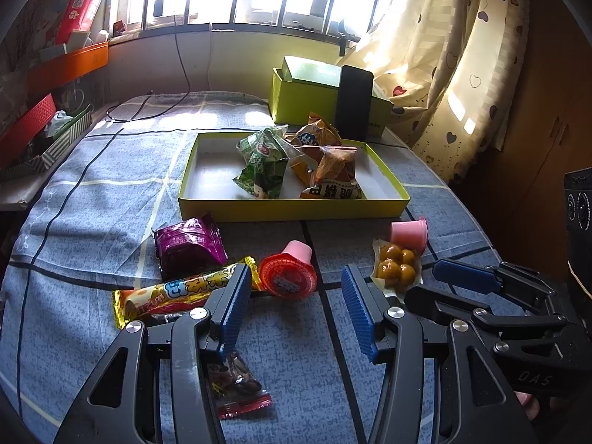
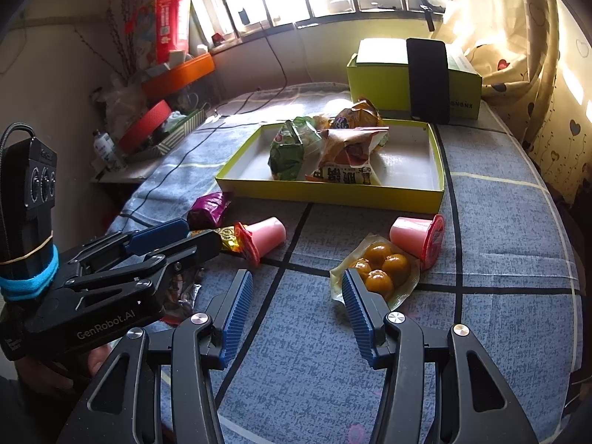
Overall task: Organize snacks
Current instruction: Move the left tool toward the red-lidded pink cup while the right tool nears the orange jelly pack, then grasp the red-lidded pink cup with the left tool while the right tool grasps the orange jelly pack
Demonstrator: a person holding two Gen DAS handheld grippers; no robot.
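A shallow yellow-green tray (image 1: 288, 211) (image 2: 333, 194) holds green snack packets (image 1: 264, 159) and orange ones (image 1: 329, 162). On the blue checked cloth in front of it lie a purple packet (image 1: 188, 246), a long yellow-orange bar (image 1: 174, 292), a pink jelly cup with a red lid (image 1: 286, 273) (image 2: 264, 236), a second jelly cup (image 1: 409, 233) (image 2: 418, 236), a clear pack of brown balls (image 1: 396, 264) (image 2: 384, 270) and a small candy wrapper (image 1: 236, 381). My left gripper (image 1: 295, 270) (image 2: 201, 231) hangs open just short of the first cup. My right gripper (image 2: 296, 273) (image 1: 421, 281) is open, its right finger beside the ball pack.
Behind the tray stands a deeper green box (image 1: 303, 100) with a black phone (image 1: 355, 103) leaning on it. Black cables (image 1: 55, 214) cross the cloth at the left. Cluttered boxes (image 1: 44, 125) line the left side, and a heart-print curtain (image 1: 462, 55) hangs at the right.
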